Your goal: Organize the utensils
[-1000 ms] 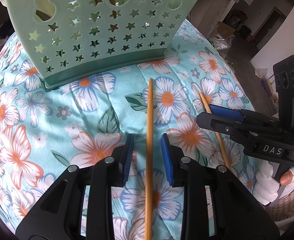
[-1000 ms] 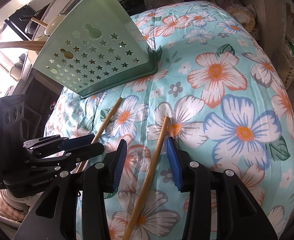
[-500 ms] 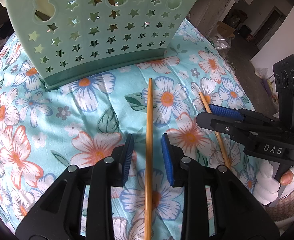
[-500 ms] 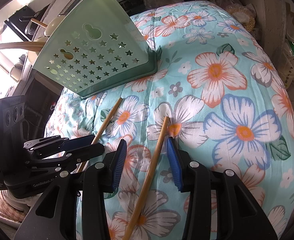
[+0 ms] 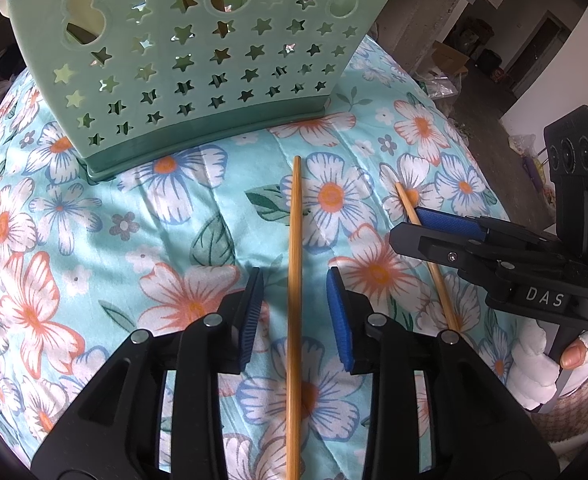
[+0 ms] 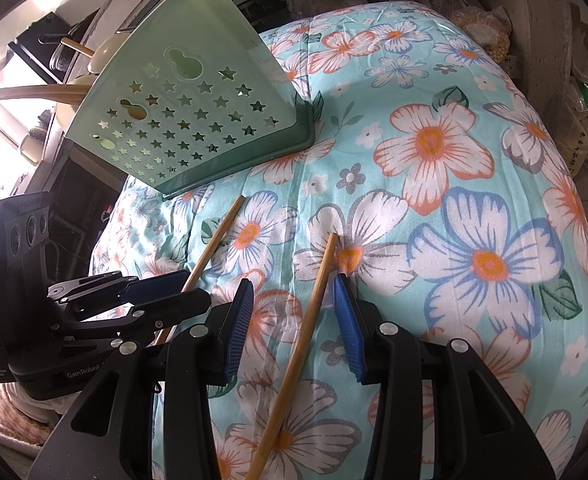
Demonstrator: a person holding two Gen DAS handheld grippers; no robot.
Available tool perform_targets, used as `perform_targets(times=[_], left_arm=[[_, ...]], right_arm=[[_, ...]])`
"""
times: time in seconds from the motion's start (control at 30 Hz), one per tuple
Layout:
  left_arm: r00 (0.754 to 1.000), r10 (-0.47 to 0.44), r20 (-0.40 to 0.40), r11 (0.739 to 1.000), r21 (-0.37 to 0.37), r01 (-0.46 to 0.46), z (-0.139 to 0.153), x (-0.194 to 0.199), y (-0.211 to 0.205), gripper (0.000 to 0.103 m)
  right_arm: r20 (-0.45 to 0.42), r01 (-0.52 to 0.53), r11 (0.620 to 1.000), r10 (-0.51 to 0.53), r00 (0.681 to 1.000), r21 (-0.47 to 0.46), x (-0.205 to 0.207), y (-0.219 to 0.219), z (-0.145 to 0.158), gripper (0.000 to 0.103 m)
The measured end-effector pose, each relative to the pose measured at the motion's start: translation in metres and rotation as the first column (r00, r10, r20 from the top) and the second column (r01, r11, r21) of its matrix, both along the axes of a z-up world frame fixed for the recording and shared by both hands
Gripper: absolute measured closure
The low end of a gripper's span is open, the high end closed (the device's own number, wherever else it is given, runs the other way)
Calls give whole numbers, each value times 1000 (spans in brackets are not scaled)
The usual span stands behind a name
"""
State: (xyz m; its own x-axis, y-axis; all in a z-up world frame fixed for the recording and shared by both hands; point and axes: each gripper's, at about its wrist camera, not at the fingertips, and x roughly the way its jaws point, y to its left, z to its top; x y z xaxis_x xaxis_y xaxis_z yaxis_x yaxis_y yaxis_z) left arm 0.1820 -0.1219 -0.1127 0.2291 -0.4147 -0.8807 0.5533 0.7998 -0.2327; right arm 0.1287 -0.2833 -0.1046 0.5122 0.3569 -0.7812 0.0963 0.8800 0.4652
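Observation:
Two wooden chopsticks lie on the floral cloth in front of a pale green holder (image 5: pixel 198 60) (image 6: pixel 190 120) pierced with star holes. My left gripper (image 5: pixel 294 312) (image 6: pixel 194 290) straddles the left chopstick (image 5: pixel 294 240) (image 6: pixel 218 236). Its jaws are opening, and the blue pads stand clear of the stick on both sides. My right gripper (image 6: pixel 292 312) (image 5: pixel 408 226) is open around the right chopstick (image 6: pixel 318 292) (image 5: pixel 406 204), which lies nearer its right pad. Both grippers point steeply down at the cloth.
Wooden handles and a pale spoon (image 6: pixel 34 92) stick out of the holder. The floral cloth (image 5: pixel 94 240) (image 6: pixel 474 200) covers a rounded surface that falls away at its edges. Bags and clutter (image 6: pixel 586 120) lie on the floor to the right. A gloved hand (image 5: pixel 542 364) holds the right gripper.
The left jaws have spread very slightly around their chopstick. Both grippers and both chopsticks stay where they were.

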Motion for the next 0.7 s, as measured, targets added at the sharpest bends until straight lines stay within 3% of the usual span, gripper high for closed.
perform_targets(times=[0.7], left_arm=[[1000, -1, 1, 1000, 0, 1, 0, 0, 0, 70]], right_arm=[[0, 1, 1000, -1, 1000, 3, -1, -2, -1, 62]])
